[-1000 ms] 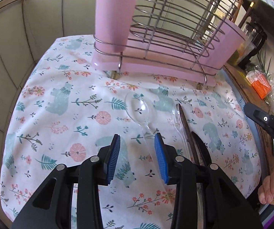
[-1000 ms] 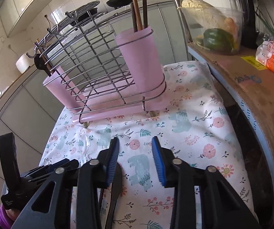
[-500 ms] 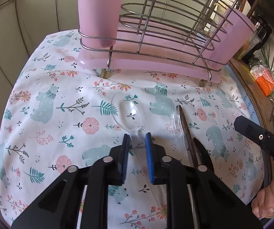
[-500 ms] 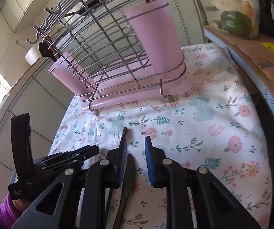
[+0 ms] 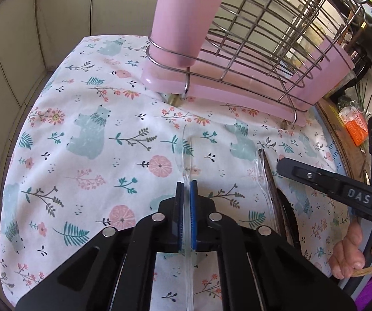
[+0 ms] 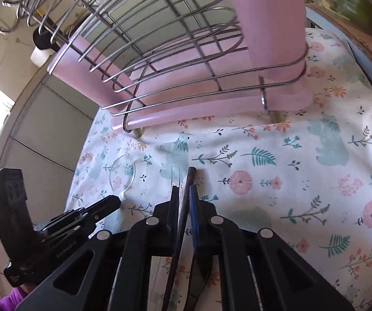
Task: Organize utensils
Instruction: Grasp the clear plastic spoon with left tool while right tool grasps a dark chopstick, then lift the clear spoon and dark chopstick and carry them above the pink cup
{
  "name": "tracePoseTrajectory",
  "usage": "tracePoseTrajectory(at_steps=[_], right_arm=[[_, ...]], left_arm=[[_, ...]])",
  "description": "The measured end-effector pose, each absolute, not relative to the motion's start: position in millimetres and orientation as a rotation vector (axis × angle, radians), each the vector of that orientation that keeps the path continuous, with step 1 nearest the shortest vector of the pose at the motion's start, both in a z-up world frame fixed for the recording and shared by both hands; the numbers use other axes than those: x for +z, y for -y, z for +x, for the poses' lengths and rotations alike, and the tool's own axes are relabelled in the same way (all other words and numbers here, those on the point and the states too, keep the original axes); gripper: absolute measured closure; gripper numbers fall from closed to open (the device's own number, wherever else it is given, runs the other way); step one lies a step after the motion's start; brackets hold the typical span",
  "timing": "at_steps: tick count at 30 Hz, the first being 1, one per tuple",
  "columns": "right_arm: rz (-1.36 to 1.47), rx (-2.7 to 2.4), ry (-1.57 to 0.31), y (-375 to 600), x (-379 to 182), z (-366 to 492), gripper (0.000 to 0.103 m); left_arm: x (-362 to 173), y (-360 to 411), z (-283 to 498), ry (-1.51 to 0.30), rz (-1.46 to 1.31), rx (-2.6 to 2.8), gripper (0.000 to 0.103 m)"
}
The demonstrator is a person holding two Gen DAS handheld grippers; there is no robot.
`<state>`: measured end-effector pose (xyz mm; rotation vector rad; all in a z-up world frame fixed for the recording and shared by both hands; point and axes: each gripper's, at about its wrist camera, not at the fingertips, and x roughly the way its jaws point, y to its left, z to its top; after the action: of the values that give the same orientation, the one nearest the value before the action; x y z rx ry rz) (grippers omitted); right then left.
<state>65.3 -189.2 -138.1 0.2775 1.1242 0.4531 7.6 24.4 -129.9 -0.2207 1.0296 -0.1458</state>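
A clear plastic spoon point(image 5: 184, 153) stands on its edge on the floral cloth point(image 5: 82, 142), and my left gripper point(image 5: 186, 185) is shut on its handle. To the right lie a clear fork point(image 5: 261, 171) and a dark brown, blade-like utensil point(image 5: 271, 181). My right gripper point(image 6: 184, 190) is shut on the dark utensil point(image 6: 189, 176), with the clear fork's tines point(image 6: 176, 176) just beside its left finger. The spoon bowl point(image 6: 123, 173) shows ahead of the left gripper point(image 6: 116, 200). A pink wire utensil rack point(image 5: 237, 90) stands behind them.
The rack point(image 6: 186, 103) has a pink cup at each end point(image 5: 186, 20) point(image 6: 271, 26). A tiled wall curves round the left. A brown board edge with an orange packet point(image 5: 354, 127) and green vegetables point(image 6: 354, 0) borders the right. A person's hand point(image 5: 349, 248) holds the right gripper.
Both grippers moved forward and down and their jaws came together. The left closed on the spoon's handle and the spoon turned onto its edge. The right closed on the dark utensil.
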Motion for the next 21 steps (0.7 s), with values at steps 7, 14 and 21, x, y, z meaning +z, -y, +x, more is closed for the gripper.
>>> tracePoseTrajectory(at_steps=[7, 14, 21], right_arm=[[0.225, 0.409, -1.191, 174.9, -144.9, 80.7, 0.095], [0.199, 0.392, -1.241, 159.5, -151.7, 85.7, 0.095], [0.296, 0.379, -1.179, 186.2, -140.3, 72.9, 0.097]], left_arm=[[-132.3, -28.4, 7.2, -1.021, -0.233, -0.171, 0.099], [-132.1, -31.8, 8.3, -1.024, -0.237, -0.191, 0.099], [-130.6, -30.9, 15.1, -1.058, -0.221, -0.198, 0.098]])
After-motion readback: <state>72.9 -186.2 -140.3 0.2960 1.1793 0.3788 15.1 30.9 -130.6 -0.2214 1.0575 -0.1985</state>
